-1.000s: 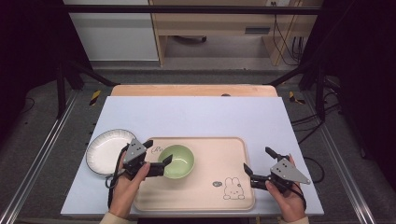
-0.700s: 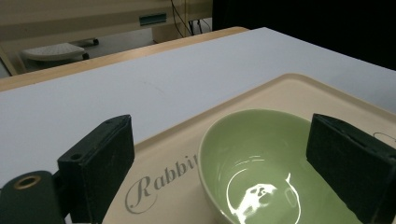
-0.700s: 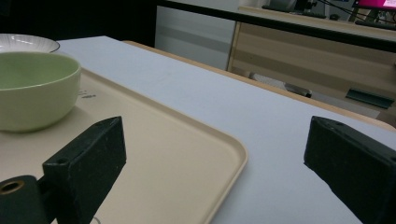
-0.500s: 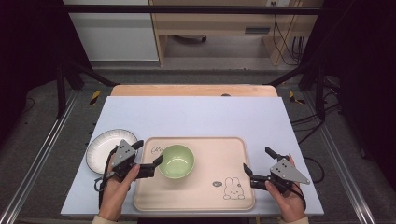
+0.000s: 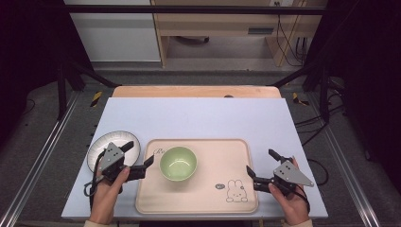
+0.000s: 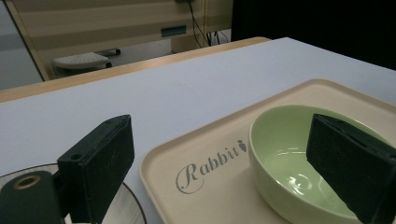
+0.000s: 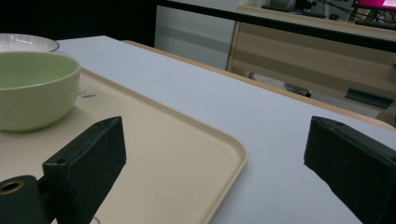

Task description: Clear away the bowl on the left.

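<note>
Two grippers, both with fingers spread, nothing pinched. Left gripper (image 5: pixel 137 161) sits between the white plate (image 5: pixel 101 146) and the green bowl (image 5: pixel 178 162), which stands on the left part of the beige rabbit tray (image 5: pixel 236 151) on the bench (image 5: pixel 198 113). Risk: a finger (image 6: pixel 348 163) clips the bowl rim and slides it, or the other finger scrapes the plate. Right gripper (image 5: pixel 262 170) hovers at the tray's right edge and could nudge it.
</note>
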`<state>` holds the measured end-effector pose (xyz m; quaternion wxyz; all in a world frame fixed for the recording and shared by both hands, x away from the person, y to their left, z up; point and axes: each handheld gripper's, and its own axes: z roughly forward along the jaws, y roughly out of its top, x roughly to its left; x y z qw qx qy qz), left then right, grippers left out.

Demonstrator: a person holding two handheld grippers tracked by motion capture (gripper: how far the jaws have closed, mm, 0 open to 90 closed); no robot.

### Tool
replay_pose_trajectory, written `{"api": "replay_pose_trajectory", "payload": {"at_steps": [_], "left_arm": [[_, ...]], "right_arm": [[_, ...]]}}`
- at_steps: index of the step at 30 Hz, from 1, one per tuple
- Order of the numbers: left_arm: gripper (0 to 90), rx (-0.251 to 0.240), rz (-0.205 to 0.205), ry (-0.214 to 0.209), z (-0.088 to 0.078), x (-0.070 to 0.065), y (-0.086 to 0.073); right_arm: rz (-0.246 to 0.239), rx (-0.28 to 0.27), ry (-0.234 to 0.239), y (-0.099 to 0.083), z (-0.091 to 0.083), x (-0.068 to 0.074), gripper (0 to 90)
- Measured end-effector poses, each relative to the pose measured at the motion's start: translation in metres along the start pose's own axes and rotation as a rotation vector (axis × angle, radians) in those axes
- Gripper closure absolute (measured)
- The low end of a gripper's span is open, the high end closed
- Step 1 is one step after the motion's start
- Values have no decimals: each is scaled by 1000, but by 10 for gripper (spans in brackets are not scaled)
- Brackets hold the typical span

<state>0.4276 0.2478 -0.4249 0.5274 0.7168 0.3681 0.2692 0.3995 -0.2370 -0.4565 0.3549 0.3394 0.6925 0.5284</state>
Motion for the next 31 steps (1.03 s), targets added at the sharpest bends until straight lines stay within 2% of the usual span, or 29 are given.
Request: {"api": "replay_pose_trajectory", "payload": {"at_steps": [19, 27, 31], "left_arm": [[76, -32, -17, 40, -16, 21, -11], [76, -41, -7, 26, -22, 29, -19], [76, -56, -22, 12, -25, 31, -26]], "right_arm": [[0, 1, 0, 0, 0, 0, 56], [0, 1, 2, 0, 0, 0, 56], [1, 1, 3, 0, 0, 1, 56]]}}
